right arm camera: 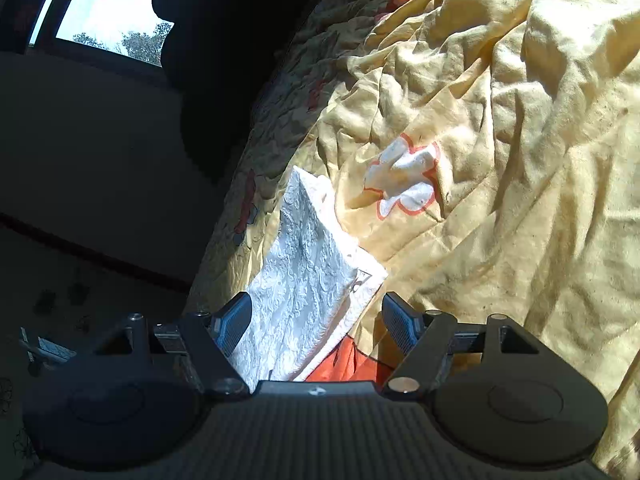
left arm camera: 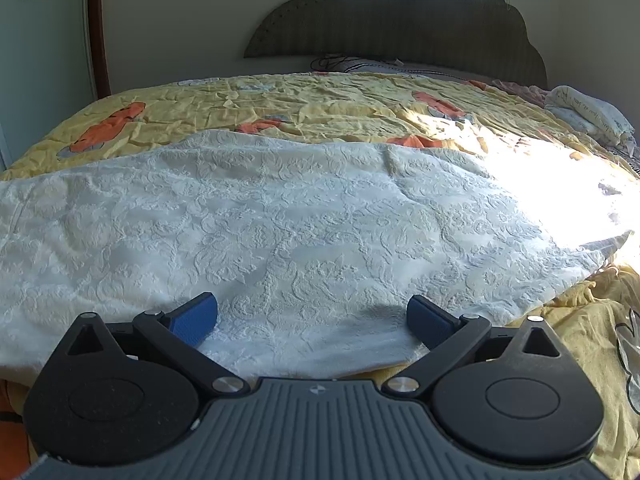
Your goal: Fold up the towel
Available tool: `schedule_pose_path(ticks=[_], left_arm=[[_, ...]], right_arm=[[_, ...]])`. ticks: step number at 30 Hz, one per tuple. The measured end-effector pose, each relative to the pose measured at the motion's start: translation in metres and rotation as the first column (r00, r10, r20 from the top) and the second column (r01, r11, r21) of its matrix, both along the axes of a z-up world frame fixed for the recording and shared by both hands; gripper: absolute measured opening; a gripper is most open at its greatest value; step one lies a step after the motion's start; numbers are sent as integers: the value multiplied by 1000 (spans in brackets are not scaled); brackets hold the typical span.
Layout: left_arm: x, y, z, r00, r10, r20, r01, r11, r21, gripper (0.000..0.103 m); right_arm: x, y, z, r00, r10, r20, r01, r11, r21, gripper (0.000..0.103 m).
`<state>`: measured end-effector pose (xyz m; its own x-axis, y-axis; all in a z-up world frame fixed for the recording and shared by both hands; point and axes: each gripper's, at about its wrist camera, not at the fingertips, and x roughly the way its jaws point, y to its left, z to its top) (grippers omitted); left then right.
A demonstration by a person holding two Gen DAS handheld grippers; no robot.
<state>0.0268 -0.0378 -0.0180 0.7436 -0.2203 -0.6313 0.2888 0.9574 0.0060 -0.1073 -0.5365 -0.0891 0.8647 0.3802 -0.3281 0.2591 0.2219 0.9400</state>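
- left wrist view: the towel [left arm camera: 280,220], white with a raised floral weave, lies spread across the near part of the bed, on top of the quilt [left arm camera: 280,104]; its near edge runs just under the left gripper [left arm camera: 312,322].
- the left gripper's jaws are spread wide, with nothing pinched; both blue pads [left arm camera: 196,318] sit low over the towel's near edge, the cloth passing between them.
- the towel's right end reaches into a sunlit patch by the bed's right edge, where glare washes out the detail.
- the yellow quilt with orange shapes covers the bed beyond the towel; past it, a pillow [left arm camera: 384,66] lies at the head end against a dark scalloped headboard [left arm camera: 400,16].
- a folded pale cloth [left arm camera: 588,116] lies at the far right corner of the bed.
- right wrist view: the camera is tilted; a corner of the towel [right arm camera: 304,276] lies on the rumpled quilt [right arm camera: 500,160], running in between the fingers of the right gripper [right arm camera: 316,326].
- the right gripper's jaws are spread; the left pad [right arm camera: 234,326] is just beside the towel, and i cannot tell whether it touches; the right pad stands apart from it.
- a window [right arm camera: 108,12] shows at upper left, partly blocked by the dark headboard [right arm camera: 224,40].
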Motion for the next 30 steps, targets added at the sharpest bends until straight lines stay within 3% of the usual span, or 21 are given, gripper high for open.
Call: schedule_pose_path(ticks=[4,7,10,12,14,17,22,28,30], left_arm=[[0,3,0,1000,-5,0,5,1000,-16,102],[-1,6,1,1000,-7,1,7,999,-35,102],[-1,9,1,1000,-9,2,9,998,-57,102],[-2,11,1,1000,-10,2,10,997,-72,102],[-2,12,1,1000,-11,2,11,997,-82,102],[-2,13,2,1000,-12,3,12,996,-88,102],[-2,12,1,1000,-12,3,12,996,-87,102],[-3,12,1,1000,-12,3,12,997,-78,102],[-2,11,1,1000,-12,2,12,997,-75,102]], right_arm=[[19,25,-9,1000,3,-16,-1,995,104,72],[35,40,-5,998,-43,-42,47,995,84,76],[48,51,7,996,-66,-64,67,998,20,90],[44,53,13,982,-171,-75,166,984,-63,89],[39,51,14,943,-321,-90,305,940,-153,87],[28,55,8,898,-435,-61,424,895,-138,84],[43,69,12,907,-419,-43,397,884,-245,85],[54,56,8,858,-506,-84,491,857,-157,85],[54,62,10,869,-486,-96,471,871,-141,85]])
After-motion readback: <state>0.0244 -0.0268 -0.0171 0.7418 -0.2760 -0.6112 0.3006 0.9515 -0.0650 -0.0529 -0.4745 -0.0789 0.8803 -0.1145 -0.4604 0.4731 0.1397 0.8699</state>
